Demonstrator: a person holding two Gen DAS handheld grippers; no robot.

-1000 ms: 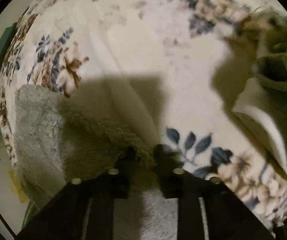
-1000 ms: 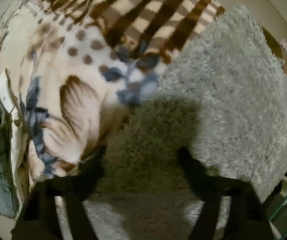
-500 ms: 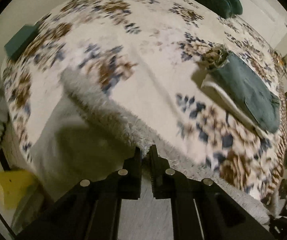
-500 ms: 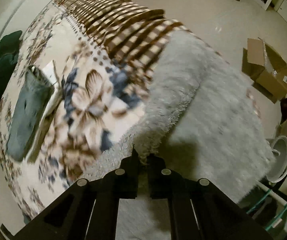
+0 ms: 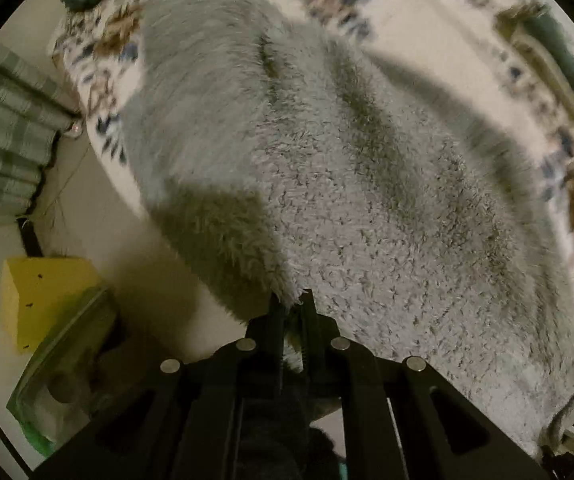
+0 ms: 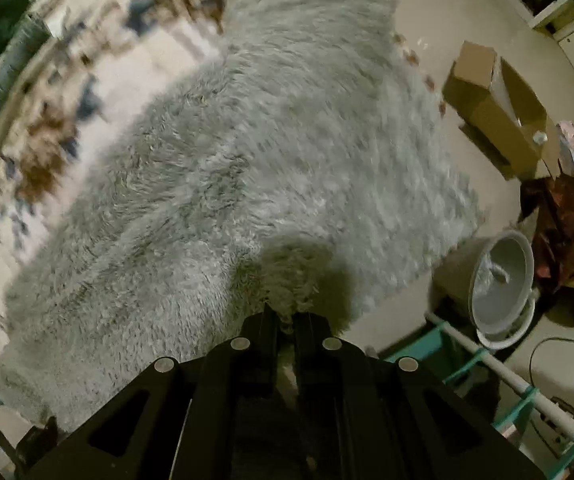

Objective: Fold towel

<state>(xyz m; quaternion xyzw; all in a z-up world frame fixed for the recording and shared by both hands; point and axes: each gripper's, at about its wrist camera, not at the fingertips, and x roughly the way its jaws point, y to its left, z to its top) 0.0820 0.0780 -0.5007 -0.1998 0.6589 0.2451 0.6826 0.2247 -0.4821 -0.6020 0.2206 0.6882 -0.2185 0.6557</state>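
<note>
A shaggy grey towel [image 5: 367, 200] hangs lifted above the flowered bedspread [image 5: 439, 28] and fills most of the left wrist view. My left gripper [image 5: 291, 304] is shut on one corner of it, with the pile bunched between the black fingers. In the right wrist view the same grey towel [image 6: 267, 152] spreads away from me over the bed's edge. My right gripper [image 6: 285, 316] is shut on another corner. The cloth sags between the two held corners, and its far edge lies toward the bed.
A yellow block [image 5: 39, 296] and a glass-topped stand [image 5: 63, 360] sit on the floor at lower left. On the right are a cardboard box [image 6: 495, 112], a grey bucket [image 6: 499, 284], a teal-tied rail [image 6: 499, 372] and a folded green garment [image 5: 559, 52] on the bed.
Both grippers closed on towel corners and rose, pulling the towel up off the bed. It now hangs spread in front of both cameras and the floor shows below.
</note>
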